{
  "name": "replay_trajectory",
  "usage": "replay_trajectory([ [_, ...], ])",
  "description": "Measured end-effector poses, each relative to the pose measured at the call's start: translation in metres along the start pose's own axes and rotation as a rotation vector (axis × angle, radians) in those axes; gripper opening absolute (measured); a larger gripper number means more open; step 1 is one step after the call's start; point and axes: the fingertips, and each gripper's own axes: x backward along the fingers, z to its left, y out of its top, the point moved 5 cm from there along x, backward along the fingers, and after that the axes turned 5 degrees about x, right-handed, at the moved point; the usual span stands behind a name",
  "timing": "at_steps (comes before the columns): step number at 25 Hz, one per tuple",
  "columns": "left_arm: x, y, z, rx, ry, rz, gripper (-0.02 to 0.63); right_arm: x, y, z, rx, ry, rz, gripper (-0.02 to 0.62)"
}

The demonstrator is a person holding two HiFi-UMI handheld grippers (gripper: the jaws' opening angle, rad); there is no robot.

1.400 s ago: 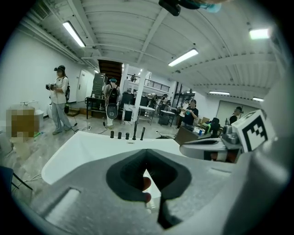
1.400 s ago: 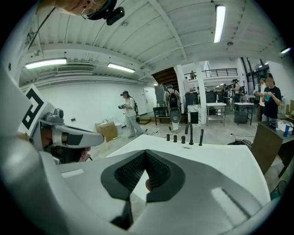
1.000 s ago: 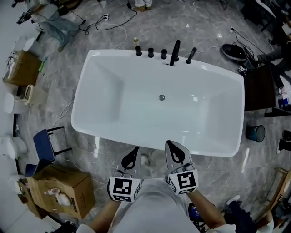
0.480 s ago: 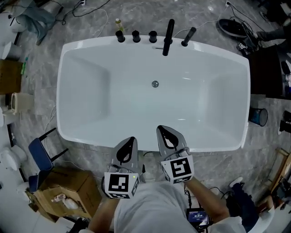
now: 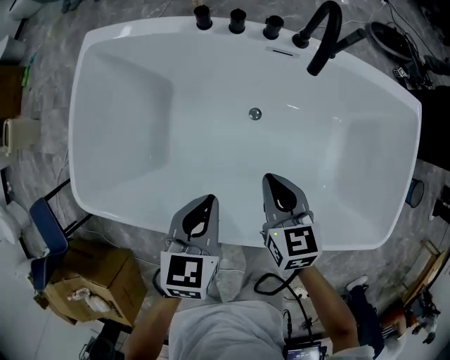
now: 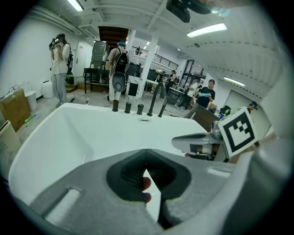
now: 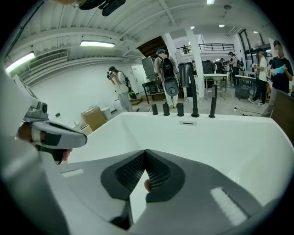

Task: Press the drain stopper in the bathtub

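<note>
The small round metal drain stopper (image 5: 254,113) sits in the floor of the white bathtub (image 5: 126,105), toward its far side. Both grippers hover over the tub's near rim, well short of the stopper. My left gripper (image 5: 204,204) is shut with nothing in it. To its right, my right gripper (image 5: 276,182) is also shut and empty, reaching slightly further in. In the left gripper view the left gripper (image 6: 146,152) has its jaws touching at the tip, and the right gripper (image 6: 198,142) shows beside it. The right gripper (image 7: 146,153) looks the same in its own view. The stopper is hidden in both gripper views.
Three black tap knobs (image 5: 237,21), a curved black spout (image 5: 320,31) and an overflow slot (image 5: 281,50) line the tub's far rim. A cardboard box (image 5: 84,278) and a blue chair (image 5: 43,235) stand at the near left. Several people (image 6: 59,64) stand beyond the tub.
The tub has grown larger and closer in the head view. Both grippers have come forward from over the floor to over the near rim, still shut.
</note>
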Motion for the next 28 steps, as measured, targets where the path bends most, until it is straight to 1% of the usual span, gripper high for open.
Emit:
replay_trajectory([
  [4,-0.04,-0.022,0.017,0.033,0.019,0.018,-0.002,-0.048,-0.027,-0.021,0.019,0.029,0.053,0.003],
  [6,-0.057,-0.032,0.028,0.051,0.025,0.018,-0.002,-0.072,-0.038,-0.03,0.028,0.03,0.073,0.003],
  [10,-0.095,-0.054,0.04,0.075,0.053,0.009,-0.002,-0.114,-0.068,-0.051,0.014,0.039,0.128,0.003],
  [12,-0.113,-0.065,0.046,0.086,0.061,0.005,-0.002,-0.135,-0.083,-0.06,0.028,0.036,0.142,0.003],
  [15,-0.138,-0.082,0.057,0.098,0.047,0.012,-0.002,-0.165,-0.103,-0.068,0.053,0.017,0.14,0.003],
  [20,-0.179,-0.104,0.074,0.106,0.013,0.022,-0.002,-0.213,-0.128,-0.08,0.103,0.009,0.122,0.003],
  [24,-0.214,-0.121,0.087,0.124,-0.01,0.025,-0.001,-0.25,-0.157,-0.095,0.148,-0.005,0.162,0.003],
  [26,-0.23,-0.13,0.095,0.135,-0.021,0.028,-0.002,-0.27,-0.177,-0.102,0.168,-0.005,0.2,0.003],
  [28,-0.246,-0.138,0.102,0.137,-0.03,0.033,-0.002,-0.291,-0.199,-0.109,0.161,-0.006,0.247,0.003],
])
